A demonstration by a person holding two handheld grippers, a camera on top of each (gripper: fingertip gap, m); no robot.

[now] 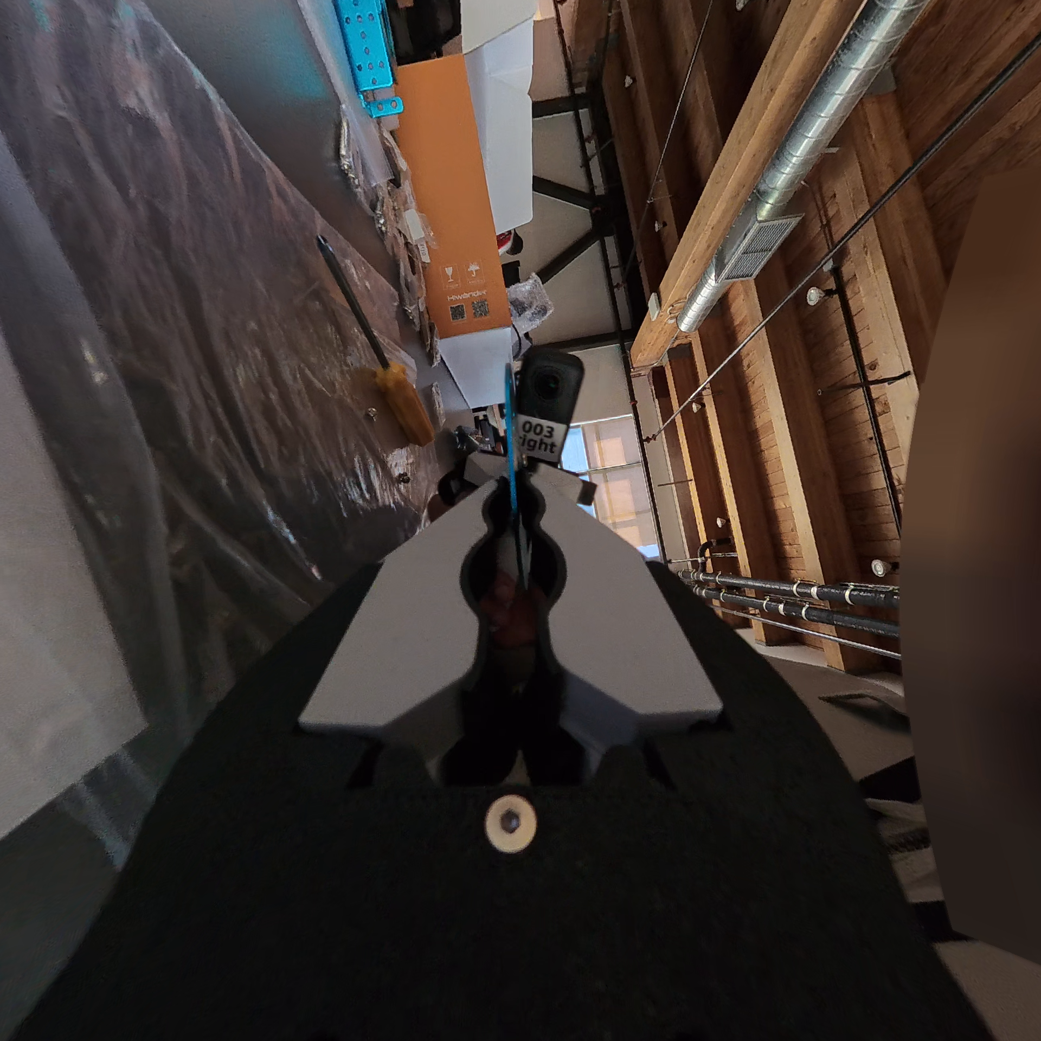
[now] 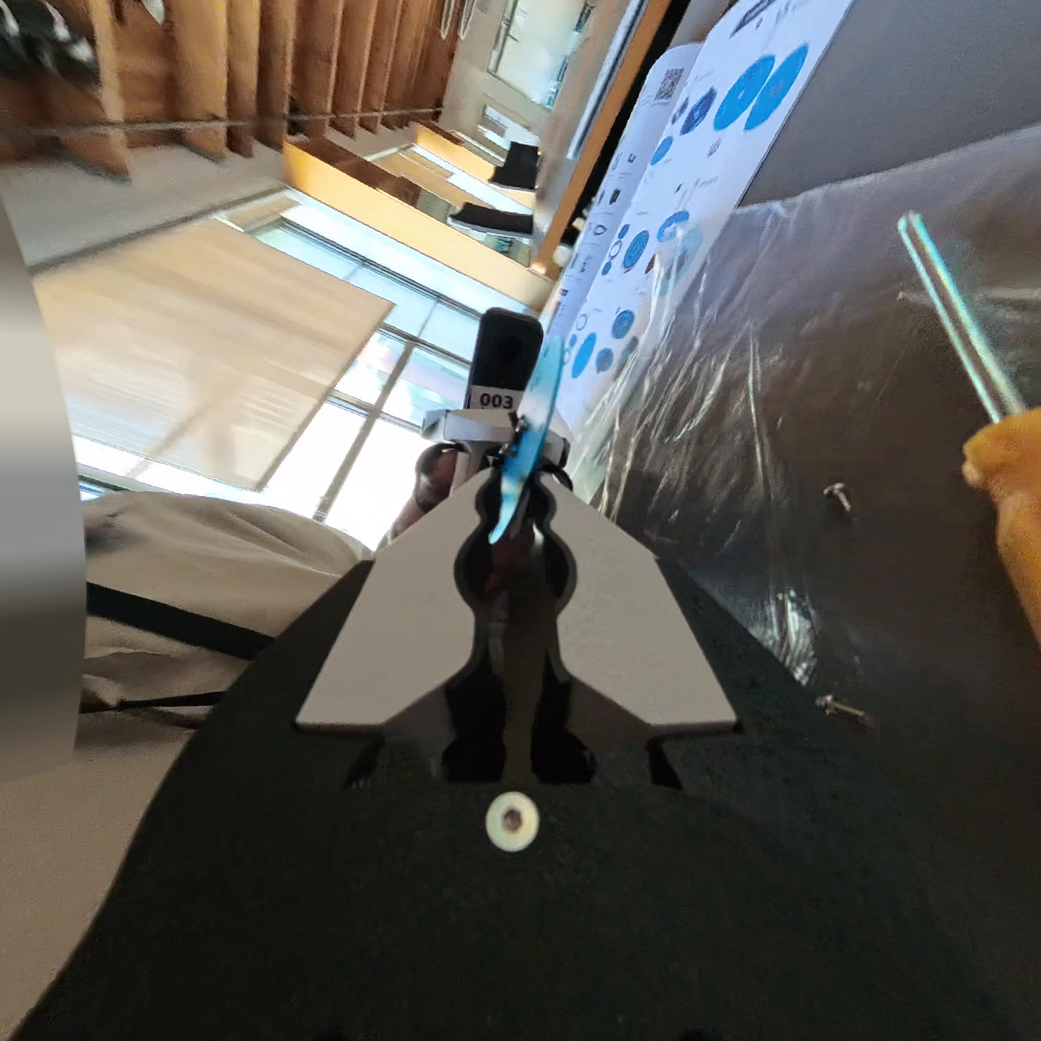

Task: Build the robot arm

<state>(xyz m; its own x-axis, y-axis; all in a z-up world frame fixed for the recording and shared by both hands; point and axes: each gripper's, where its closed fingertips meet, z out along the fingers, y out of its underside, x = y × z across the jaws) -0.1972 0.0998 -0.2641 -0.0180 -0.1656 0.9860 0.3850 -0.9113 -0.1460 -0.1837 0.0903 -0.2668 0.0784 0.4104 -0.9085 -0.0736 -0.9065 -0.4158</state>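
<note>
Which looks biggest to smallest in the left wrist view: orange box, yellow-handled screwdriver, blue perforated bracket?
As they appear in that view:
1. orange box, clearly largest.
2. yellow-handled screwdriver and blue perforated bracket: too close to rank; the screwdriver is longer but thin, the bracket is cut off by the frame and lies farther away.

Tongs (image 1: pixel 515 501) had matt grey plastic fingers (image 1: pixel 417 631) on a rough black body. Blue plate (image 2: pixel 532 445) looked like glossy anodised metal. Surface (image 2: pixel 732 450) wore crinkled glossy plastic film. Screwdriver (image 1: pixel 403 403): translucent amber plastic handle, dark metal shaft. Box (image 1: pixel 450 197) was matt orange card.
</note>
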